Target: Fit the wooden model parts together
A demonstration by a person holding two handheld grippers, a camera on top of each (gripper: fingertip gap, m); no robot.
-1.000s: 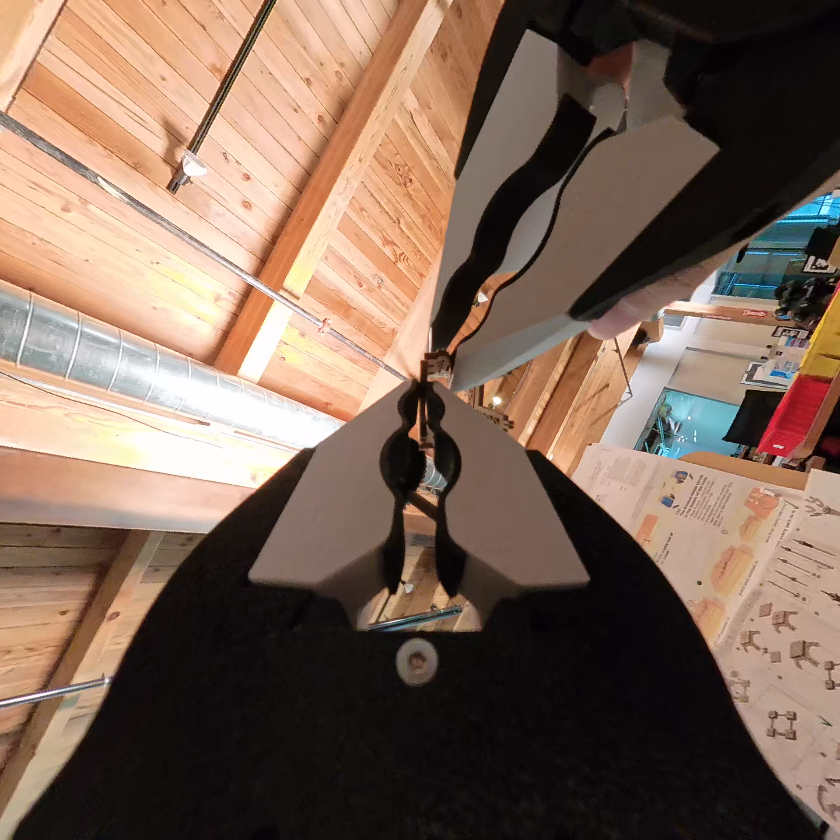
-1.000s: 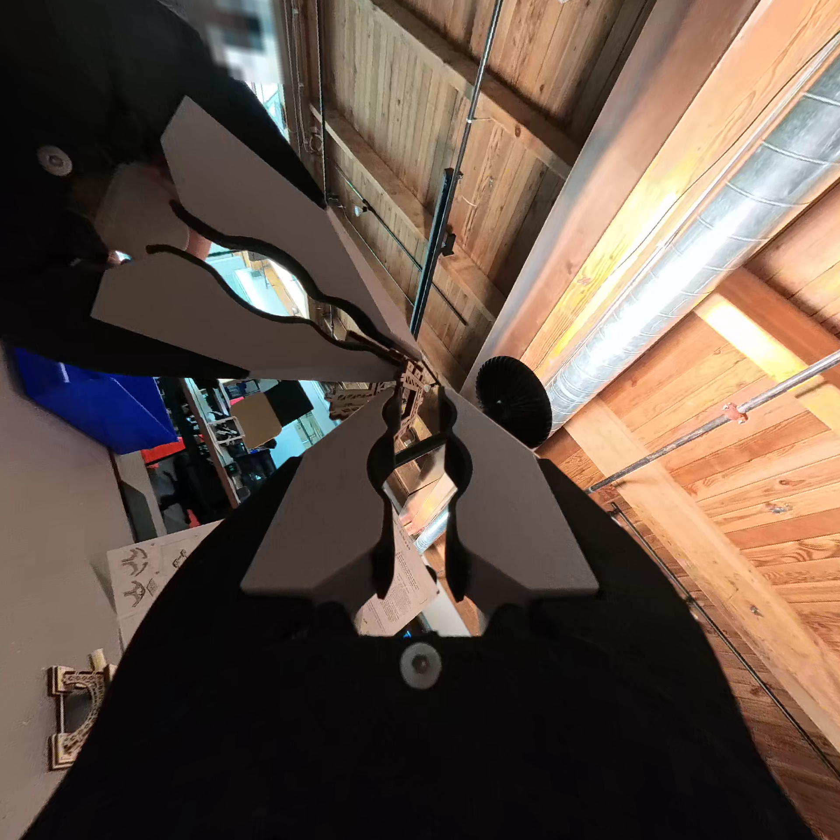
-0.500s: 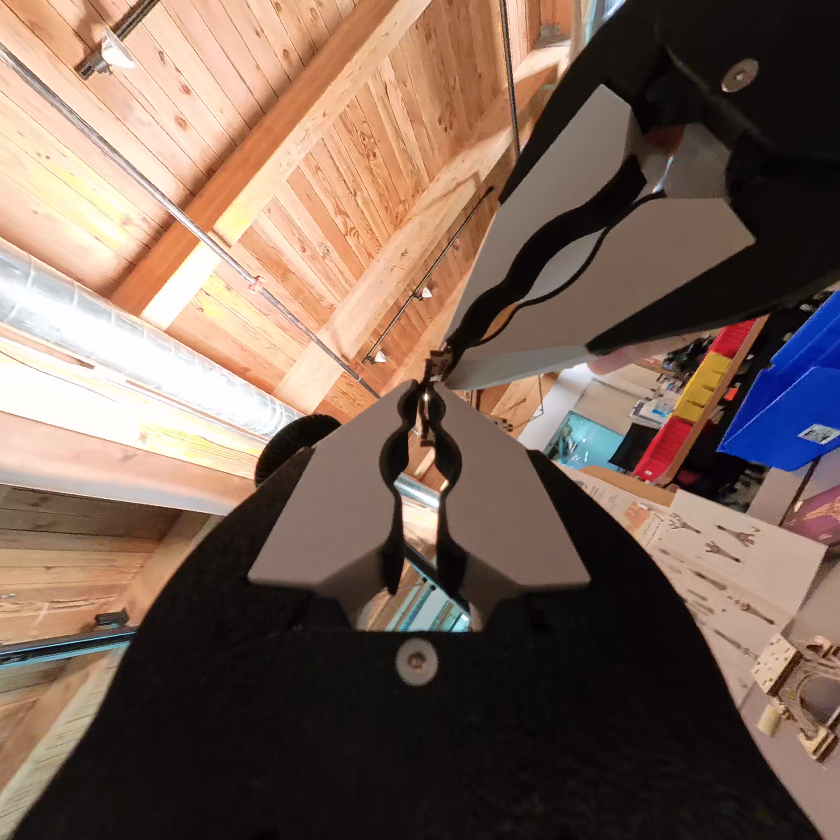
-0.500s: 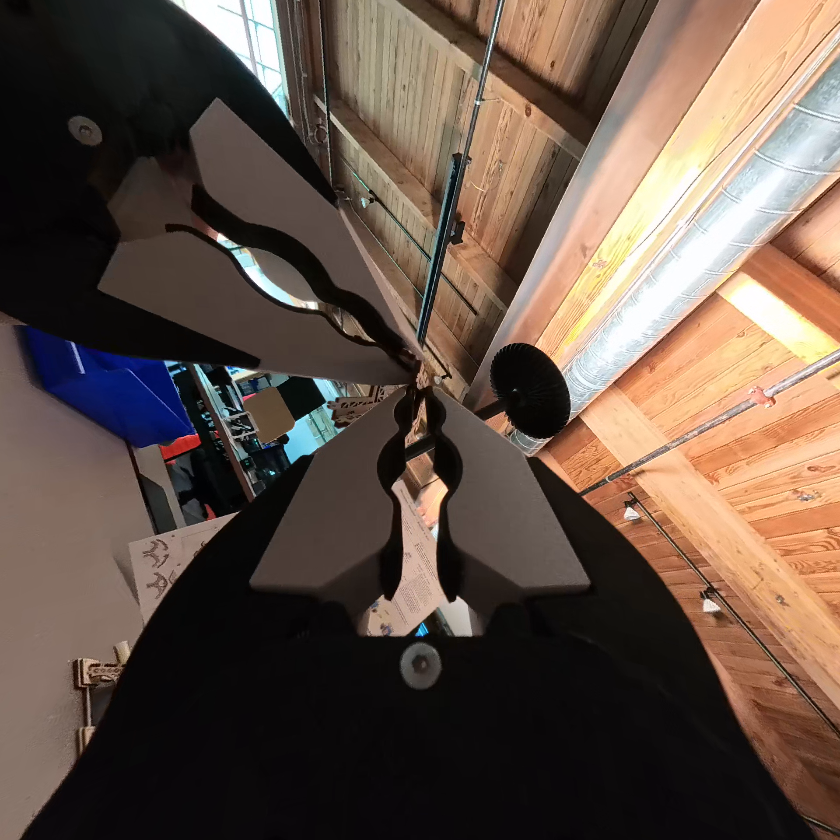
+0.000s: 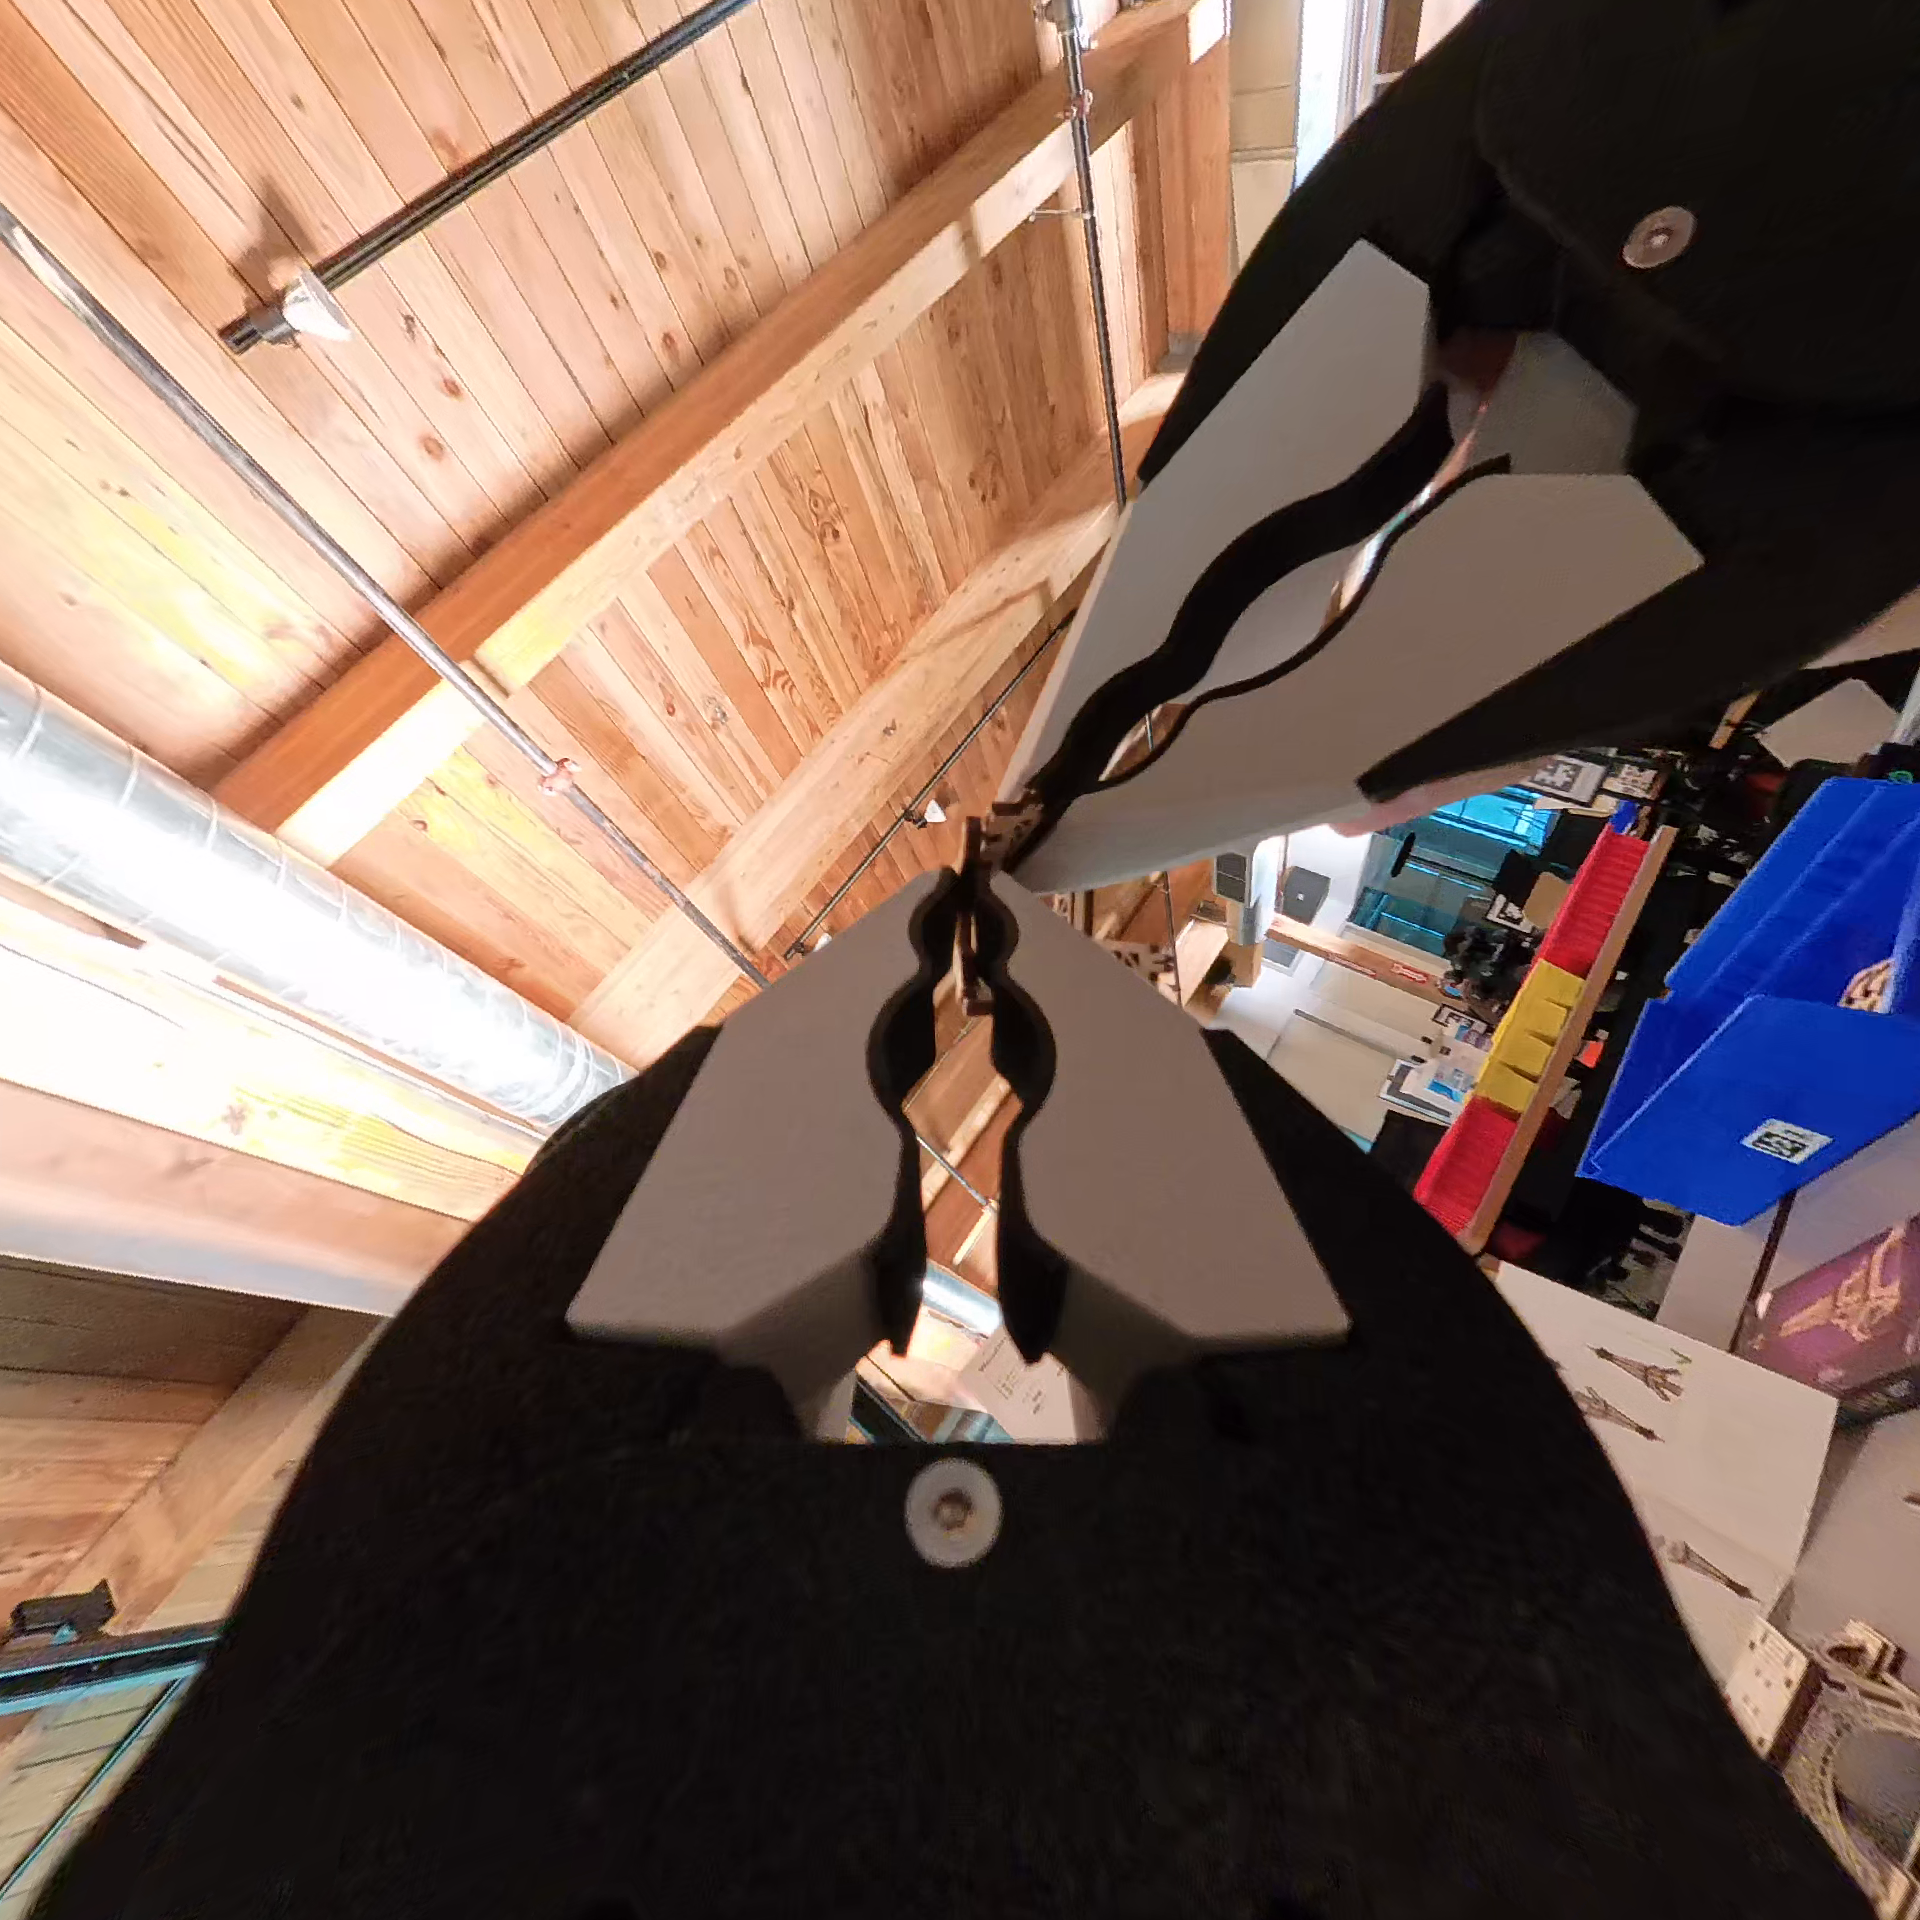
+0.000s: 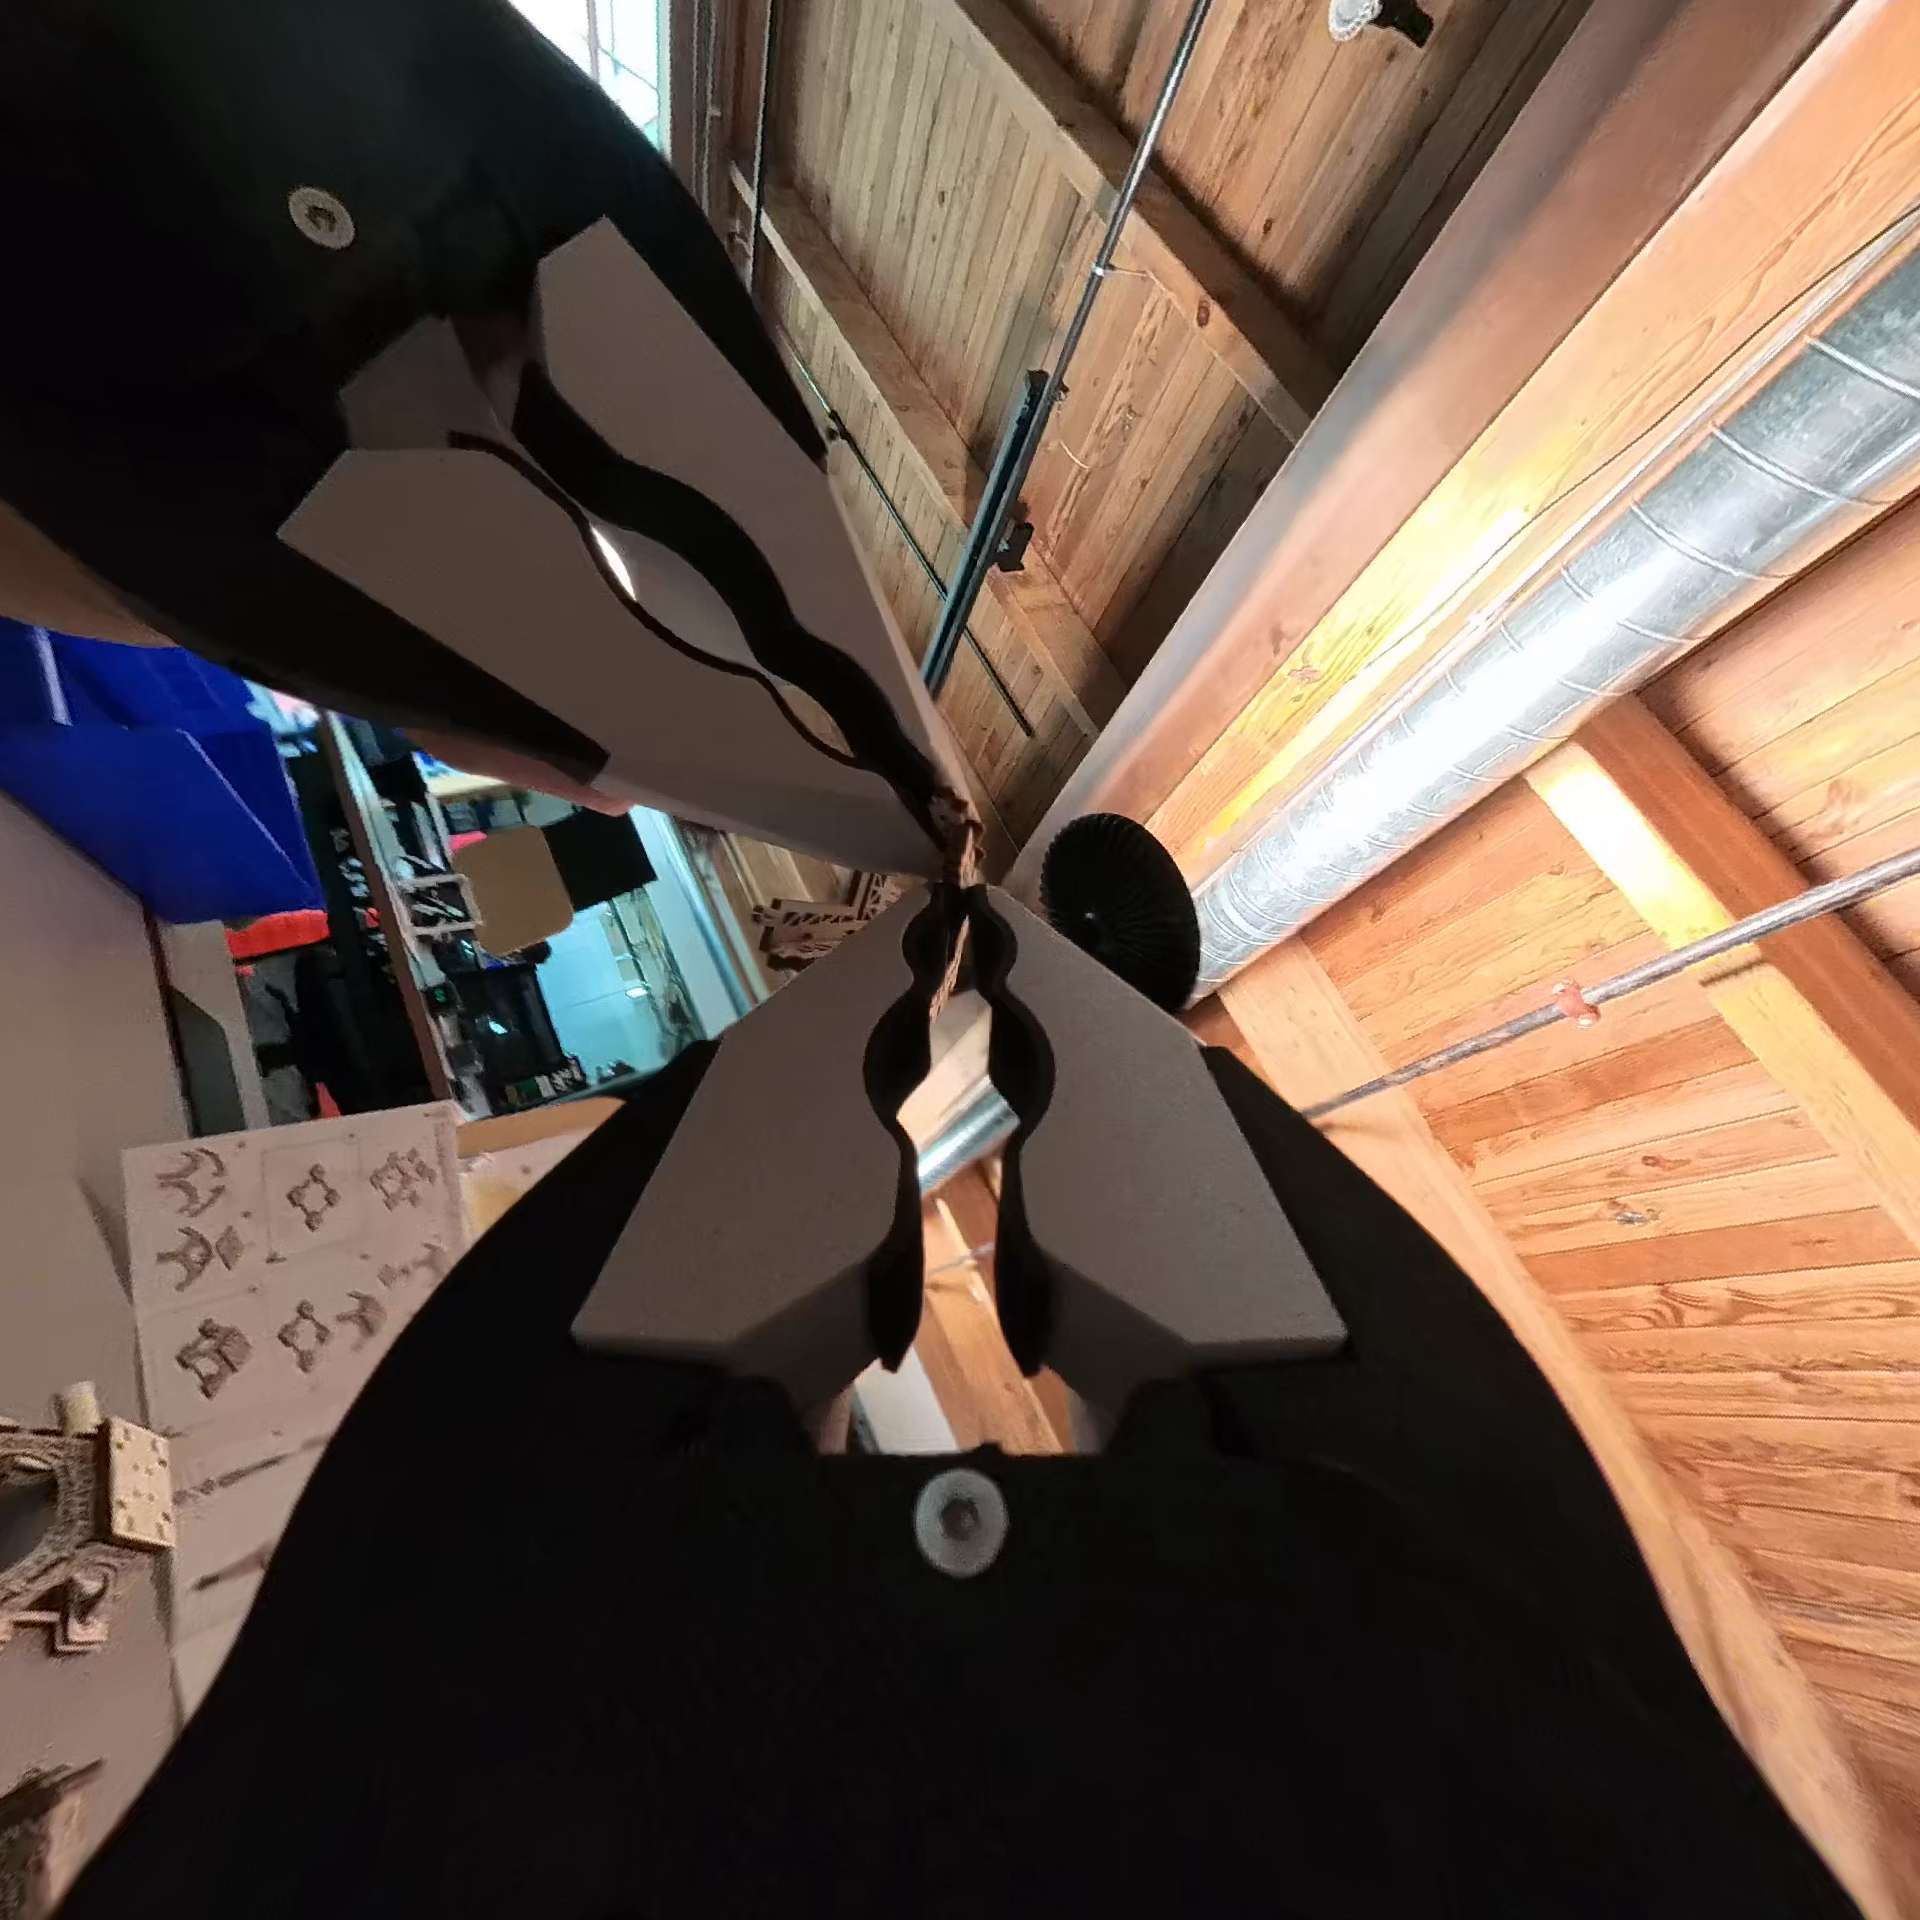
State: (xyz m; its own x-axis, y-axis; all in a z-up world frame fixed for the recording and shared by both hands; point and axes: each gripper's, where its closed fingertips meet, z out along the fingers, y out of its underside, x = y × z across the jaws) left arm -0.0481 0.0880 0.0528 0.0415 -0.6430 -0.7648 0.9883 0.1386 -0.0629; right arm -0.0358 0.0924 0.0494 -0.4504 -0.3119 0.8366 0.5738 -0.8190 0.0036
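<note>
The left tongs (image 5: 971, 883) are clamped on a thin wooden strip (image 5: 974, 940) held edge-on. Just above the strip, touching its top, a small notched wooden piece (image 5: 1010, 826) is pinched at the tips of the right tongs (image 5: 1029, 821), which reach in from the upper right. Right of the strip sit blue bins (image 5: 1787, 1060); below them, printed sheets (image 5: 1683, 1444) lie on the counter (image 5: 1860, 1527).

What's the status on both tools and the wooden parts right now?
Left tool shut on thin wooden part. Right tool shut on second wooden piece. Tips meeting mid-air, pieces touching. Nothing in the way.
</note>
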